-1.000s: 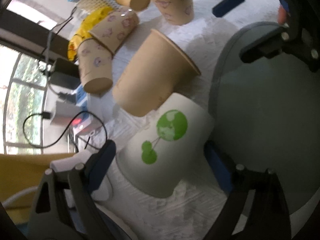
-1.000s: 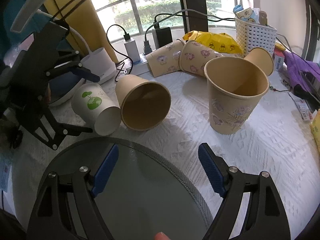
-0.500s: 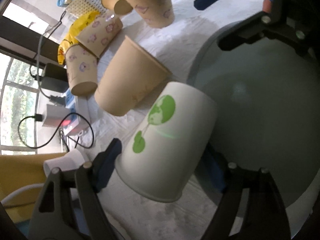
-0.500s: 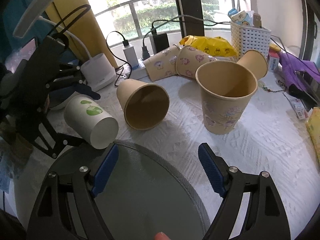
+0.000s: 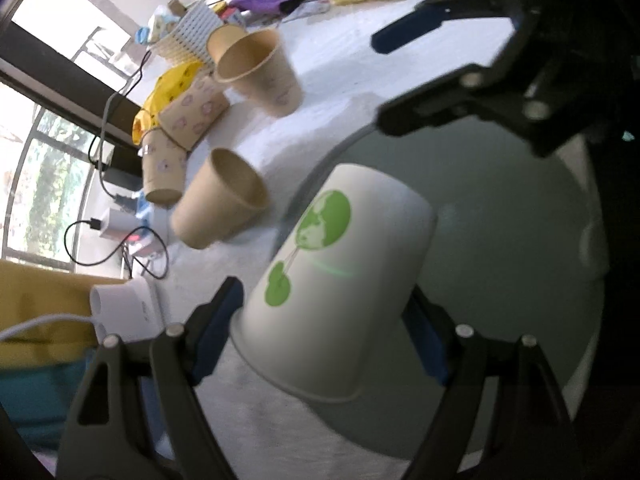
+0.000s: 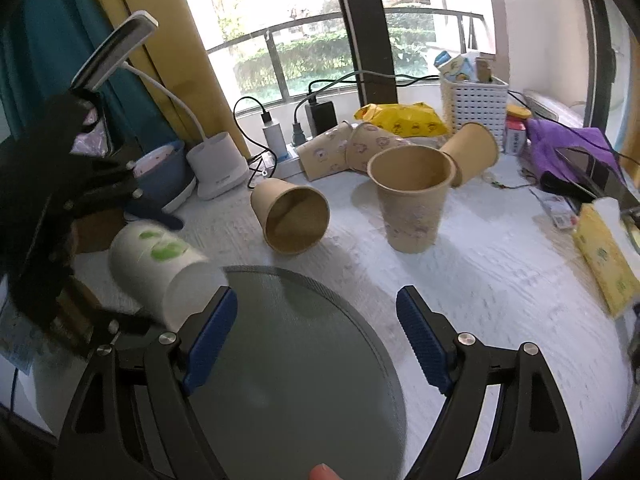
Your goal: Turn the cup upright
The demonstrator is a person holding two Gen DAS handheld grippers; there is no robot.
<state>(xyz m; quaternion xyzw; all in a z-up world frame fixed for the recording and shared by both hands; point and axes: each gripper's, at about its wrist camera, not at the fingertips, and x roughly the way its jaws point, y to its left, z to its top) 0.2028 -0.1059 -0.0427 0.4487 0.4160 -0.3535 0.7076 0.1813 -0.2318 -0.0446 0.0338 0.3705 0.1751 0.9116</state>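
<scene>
On white textured tablecloth (image 6: 472, 280) (window behind) | grey round tray (image 6: 296, 360) | brown cups (image 6: 412, 204)

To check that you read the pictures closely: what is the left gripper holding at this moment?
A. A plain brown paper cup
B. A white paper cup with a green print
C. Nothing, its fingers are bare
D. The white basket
B. The white cup with the green print sits clamped between the left gripper fingers, lifted and tilted beside the round grey tray, while the brown cups lie or stand apart on the table.
</scene>
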